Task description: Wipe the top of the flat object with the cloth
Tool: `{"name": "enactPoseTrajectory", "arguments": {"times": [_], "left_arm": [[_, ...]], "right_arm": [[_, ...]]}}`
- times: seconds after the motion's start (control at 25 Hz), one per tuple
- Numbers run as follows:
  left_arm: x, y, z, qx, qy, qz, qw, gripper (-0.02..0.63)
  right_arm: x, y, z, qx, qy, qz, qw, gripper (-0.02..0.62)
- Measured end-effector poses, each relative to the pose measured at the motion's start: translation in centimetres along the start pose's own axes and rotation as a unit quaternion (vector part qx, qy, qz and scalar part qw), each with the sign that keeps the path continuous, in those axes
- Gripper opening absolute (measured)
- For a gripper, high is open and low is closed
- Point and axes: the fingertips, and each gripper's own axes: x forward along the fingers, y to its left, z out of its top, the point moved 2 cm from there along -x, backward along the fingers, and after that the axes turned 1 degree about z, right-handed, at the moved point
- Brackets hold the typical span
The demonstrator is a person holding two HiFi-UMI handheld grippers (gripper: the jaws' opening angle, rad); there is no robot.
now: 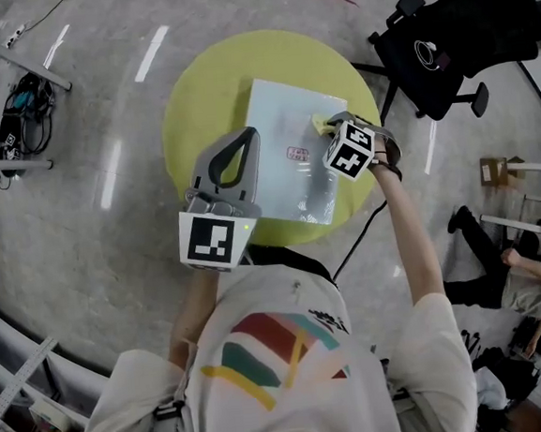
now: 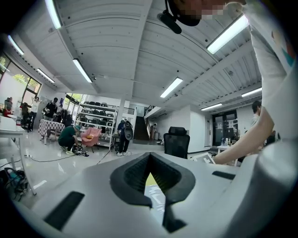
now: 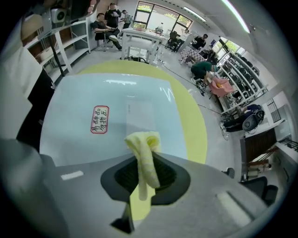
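A white flat board (image 1: 291, 176) with a small red label lies on a round yellow table (image 1: 203, 85). My right gripper (image 1: 330, 125) is over the board's far right corner, shut on a bunched yellow cloth (image 1: 321, 121). In the right gripper view the cloth (image 3: 142, 142) sticks out past the jaws (image 3: 142, 158) above the board (image 3: 93, 97), with the table rim (image 3: 193, 121) to the right. My left gripper (image 1: 240, 138) hovers at the board's left edge. It is shut with nothing in it (image 2: 149, 155) and tilted up toward the room.
A black office chair (image 1: 452, 34) stands behind the table on the right. A person (image 1: 520, 273) sits on the floor at far right. Desk legs and cables (image 1: 17, 110) are at far left. A black cable runs down from the table's near right side.
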Motion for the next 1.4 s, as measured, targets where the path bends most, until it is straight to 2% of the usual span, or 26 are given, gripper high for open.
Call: {"name": "enactPoseTrajectory", "arguments": {"times": [0.36, 0.68, 1.4], "left_arm": [[-0.2, -0.3, 0.3, 0.003, -0.018, -0.005, 0.9998, 0.014], [-0.4, -0.5, 0.3, -0.001, -0.006, -0.013, 0.9999, 0.014], [-0.1, -0.8, 0.5, 0.002, -0.01, -0.026, 0.9996, 0.014]], "right_arm": [[-1.8, 5.3, -0.1, 0.01, -0.008, 0.066, 0.998, 0.026], [-3.4, 11.0, -0.4, 0.014, -0.012, 0.123, 0.992, 0.026], [-6.1, 20.4, -0.7, 0.04, -0.008, 0.212, 0.976, 0.026]]}}
